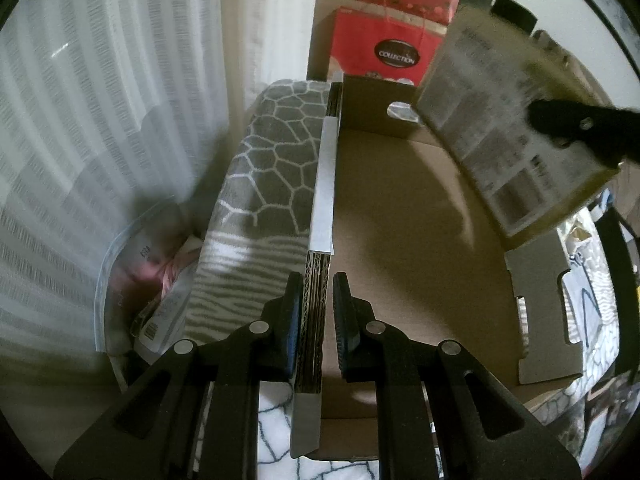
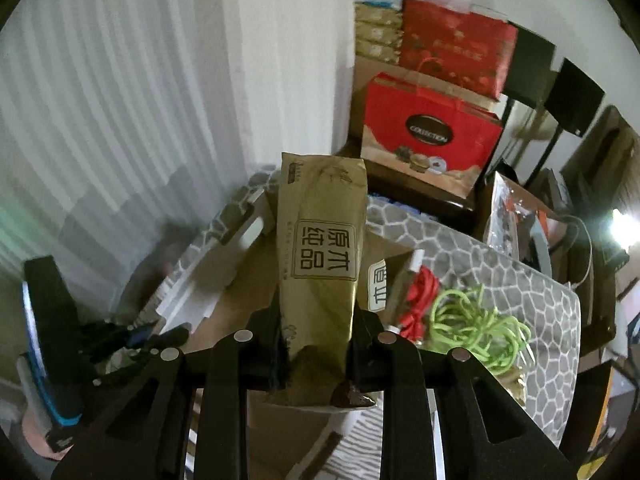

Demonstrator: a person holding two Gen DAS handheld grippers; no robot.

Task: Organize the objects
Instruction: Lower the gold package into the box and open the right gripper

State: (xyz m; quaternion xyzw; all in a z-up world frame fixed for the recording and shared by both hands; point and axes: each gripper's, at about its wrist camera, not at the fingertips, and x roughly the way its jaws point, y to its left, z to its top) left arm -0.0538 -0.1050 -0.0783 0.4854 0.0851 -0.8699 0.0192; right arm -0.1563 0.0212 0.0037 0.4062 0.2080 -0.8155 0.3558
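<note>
My left gripper (image 1: 318, 328) is shut on the left wall (image 1: 322, 204) of an open cardboard box, whose bare floor (image 1: 400, 240) shows to the right. My right gripper (image 2: 318, 344) is shut on a tan tissue pack (image 2: 322, 256) with dark Chinese print and holds it over the box. The same pack (image 1: 500, 140) shows blurred at the upper right of the left wrist view, above the box, with a black finger (image 1: 576, 126) on it. A second tan pack (image 2: 378, 284) lies just behind it.
The box stands on a grey and white patterned blanket (image 1: 276, 168). Red (image 2: 422, 300) and green cords (image 2: 476, 324) lie in a bag on the blanket (image 2: 500, 256) to the right. Red gift bags (image 2: 432, 132) and stacked boxes stand at the back. White curtains (image 1: 100, 120) hang at left.
</note>
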